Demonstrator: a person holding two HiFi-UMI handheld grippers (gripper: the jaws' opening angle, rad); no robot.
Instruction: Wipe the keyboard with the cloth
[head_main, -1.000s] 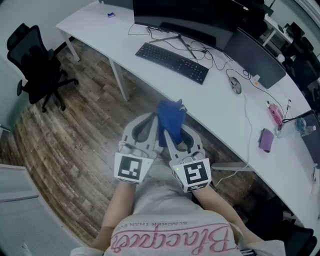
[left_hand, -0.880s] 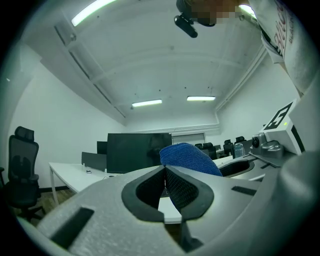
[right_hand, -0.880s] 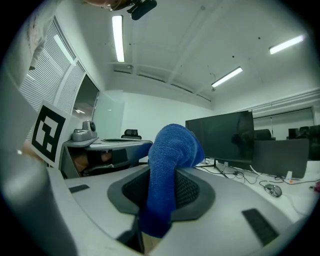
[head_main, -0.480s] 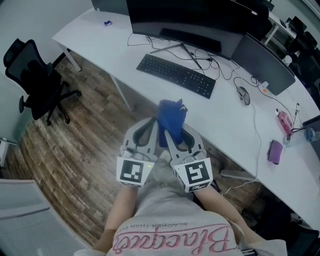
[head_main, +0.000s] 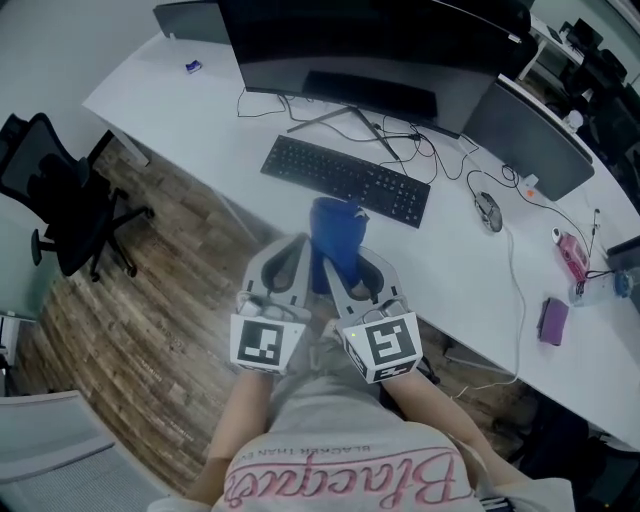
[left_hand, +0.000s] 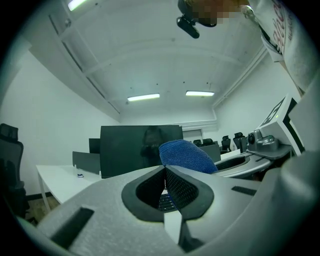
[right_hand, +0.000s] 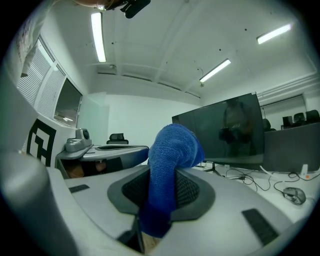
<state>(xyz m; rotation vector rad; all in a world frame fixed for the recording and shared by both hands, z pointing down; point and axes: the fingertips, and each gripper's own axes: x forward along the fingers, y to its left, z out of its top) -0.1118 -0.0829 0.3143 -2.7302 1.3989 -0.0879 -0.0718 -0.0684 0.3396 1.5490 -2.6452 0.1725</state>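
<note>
A black keyboard (head_main: 345, 180) lies on the white desk (head_main: 190, 125) in front of the big monitor. Both grippers are held side by side just short of the desk's near edge, pointing at the keyboard. My right gripper (head_main: 338, 262) is shut on a blue cloth (head_main: 335, 232), which sticks up out of its jaws and folds over; in the right gripper view the cloth (right_hand: 169, 165) fills the gap of the gripper (right_hand: 161, 186). My left gripper (head_main: 303, 252) is shut with nothing in it (left_hand: 164, 168); the cloth (left_hand: 187, 155) shows just to its right.
A large dark monitor (head_main: 360, 45) stands behind the keyboard, a second screen (head_main: 525, 125) to its right. A mouse (head_main: 487, 210) and cables lie right of the keyboard, a pink item (head_main: 572, 255) and a purple one (head_main: 551, 322) farther right. A black office chair (head_main: 60, 195) stands left.
The desk and keyboard have come nearer to the grippers in the head view. Both grippers keep the same pose, the right one still clamped on the cloth.
</note>
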